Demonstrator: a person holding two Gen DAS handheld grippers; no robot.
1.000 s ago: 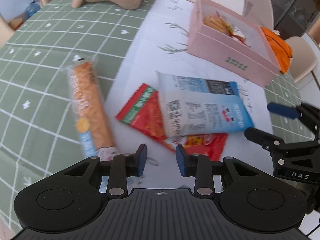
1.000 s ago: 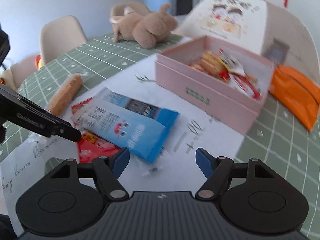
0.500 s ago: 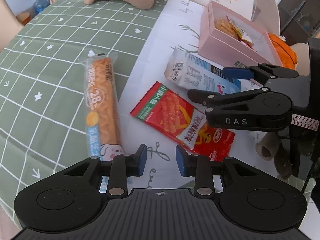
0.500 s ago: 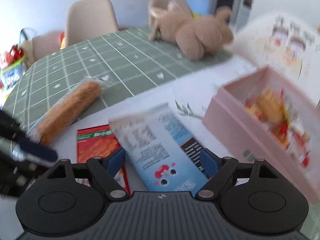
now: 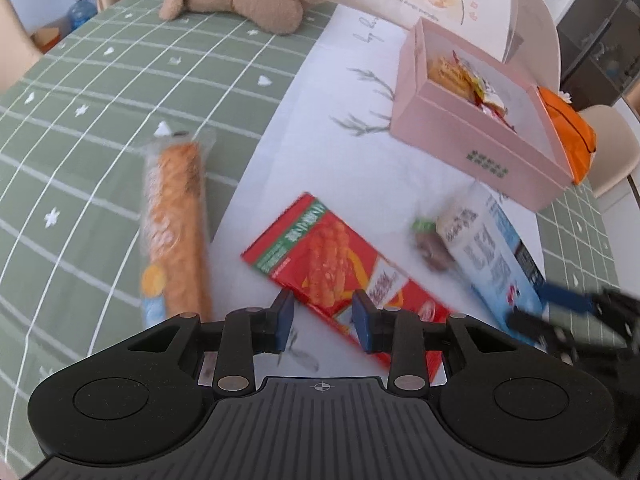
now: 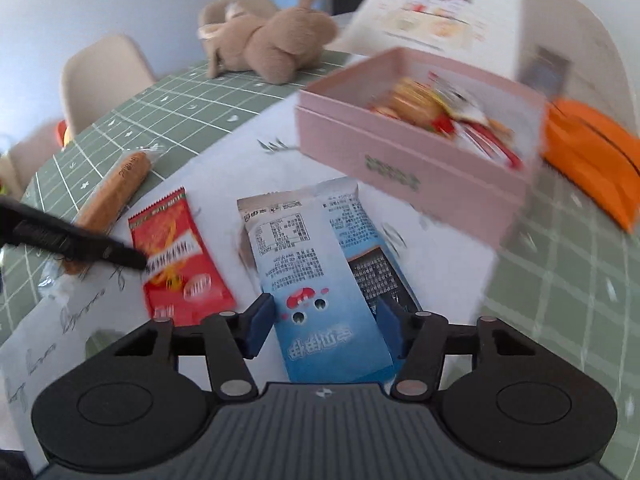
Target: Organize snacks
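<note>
Left wrist view: my left gripper (image 5: 322, 320), fingers parted, empty, hovers over the red snack packet (image 5: 344, 276) on the white paper. Orange biscuit roll (image 5: 176, 224) lies on the green checked tablecloth (image 5: 80, 128); pink box (image 5: 476, 136) of snacks stands toward the table's far right edge.

Right wrist view: my right gripper (image 6: 326, 330), wide apart, straddles the blue-and-white packet (image 6: 320, 280); whether the pads touch it, I cannot tell. Plush toy (image 6: 272, 46) sits at the far edge.
</note>
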